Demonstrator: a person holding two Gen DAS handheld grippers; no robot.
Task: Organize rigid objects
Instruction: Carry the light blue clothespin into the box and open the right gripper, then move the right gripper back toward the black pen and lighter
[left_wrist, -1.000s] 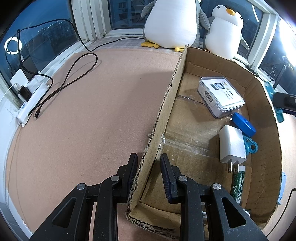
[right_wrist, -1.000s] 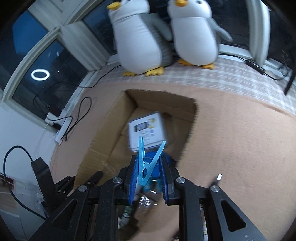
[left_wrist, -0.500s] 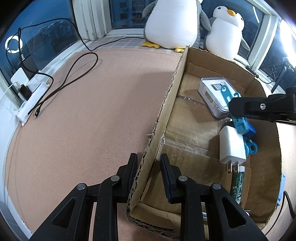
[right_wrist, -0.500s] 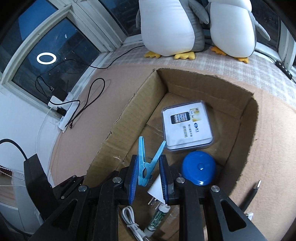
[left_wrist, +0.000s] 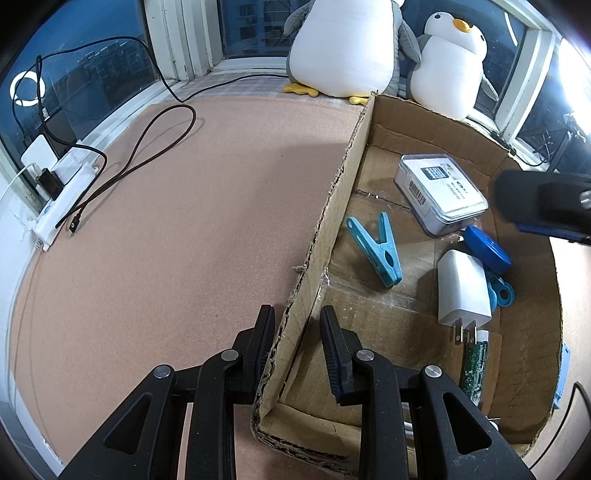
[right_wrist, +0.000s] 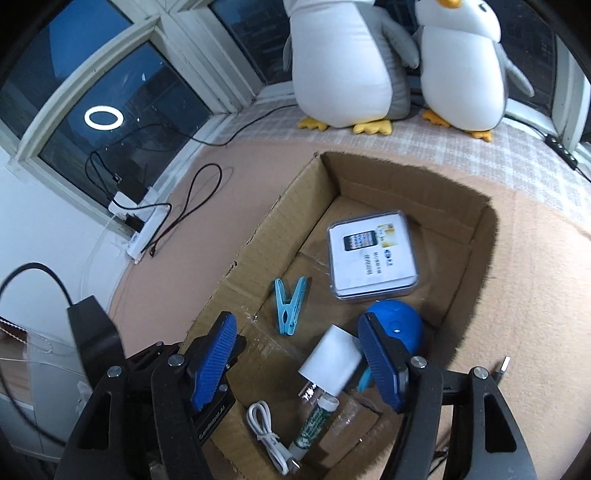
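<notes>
Opening fingers: my right gripper (right_wrist: 299, 363) is spreading its jaws above the cardboard box (left_wrist: 332, 206), nothing between them.
Pinching fingers: my left gripper (left_wrist: 297, 343) clamps the box's side wall, I judge to steady it.
Clothespin (right_wrist: 289, 305): lying loose on the box floor, near that wall.
Box neighbours: white charger (right_wrist: 332, 363), blue disc (right_wrist: 400, 325), clear case (right_wrist: 371, 256).

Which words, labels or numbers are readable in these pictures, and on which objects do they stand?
"CanRobot.AI", only partly clear: on the right gripper, under its left finger.
Clear case: phone picture and print, too small to read.
Clear case side: barcode, unreadable.
Green tube: lettering too blurred.
</notes>
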